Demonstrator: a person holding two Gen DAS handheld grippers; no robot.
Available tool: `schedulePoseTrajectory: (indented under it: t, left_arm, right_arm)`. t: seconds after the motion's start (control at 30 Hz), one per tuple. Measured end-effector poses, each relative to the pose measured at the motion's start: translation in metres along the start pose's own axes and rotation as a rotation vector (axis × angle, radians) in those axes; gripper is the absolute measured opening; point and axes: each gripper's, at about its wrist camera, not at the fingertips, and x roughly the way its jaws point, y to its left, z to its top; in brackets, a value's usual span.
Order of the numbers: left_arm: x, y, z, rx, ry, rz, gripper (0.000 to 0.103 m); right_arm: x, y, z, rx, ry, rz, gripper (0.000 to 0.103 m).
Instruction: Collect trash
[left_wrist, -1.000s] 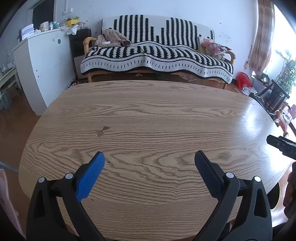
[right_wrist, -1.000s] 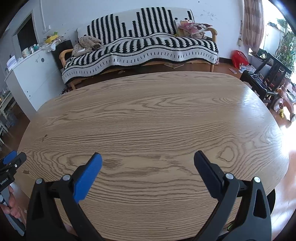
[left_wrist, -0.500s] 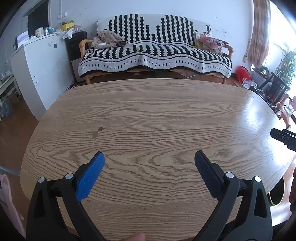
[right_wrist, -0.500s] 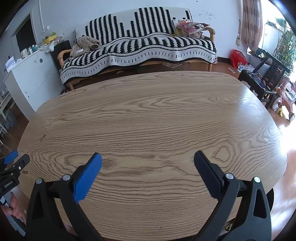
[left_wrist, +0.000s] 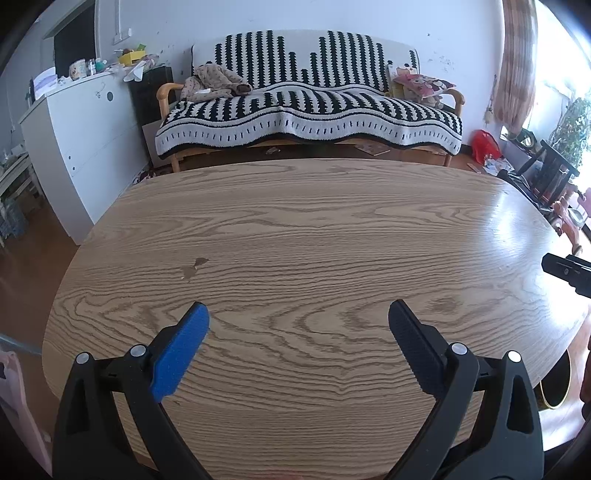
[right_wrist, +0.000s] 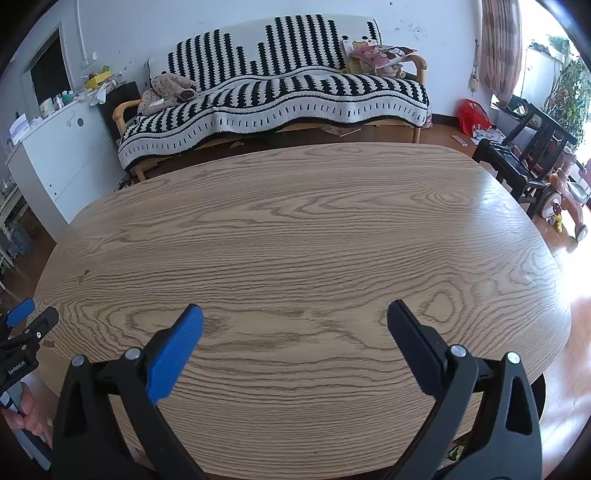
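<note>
both grippers' fingers (left_wrist: 181, 350) (right_wrist: 175, 350) spread, empty; table (left_wrist: 314, 236) near edge cut off.

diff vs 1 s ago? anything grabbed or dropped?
Nothing grabbed or dropped. The left gripper drifted slightly, so the table mark sits a little higher in its view. The right gripper barely shifted. Both are open and empty over the table, as before.

— What carries everything here?
— An oval wooden table (left_wrist: 332, 229), oak-grained, glossy toward its right edge.
— Anything lying on it?
— Only a small dark stain (left_wrist: 194, 266) near the left edge.
</note>
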Motion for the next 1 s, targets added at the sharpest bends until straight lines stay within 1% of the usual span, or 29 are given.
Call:
schedulePoseTrajectory:
  t: [1.0]
  left_arm:
    - [0.0000, 0.0007, -0.0020, 0.018, 0.009, 0.004, 0.095]
  right_arm:
    - [0.0009, 0.0013, 0.0012, 0.003, 0.001, -0.003, 0.096]
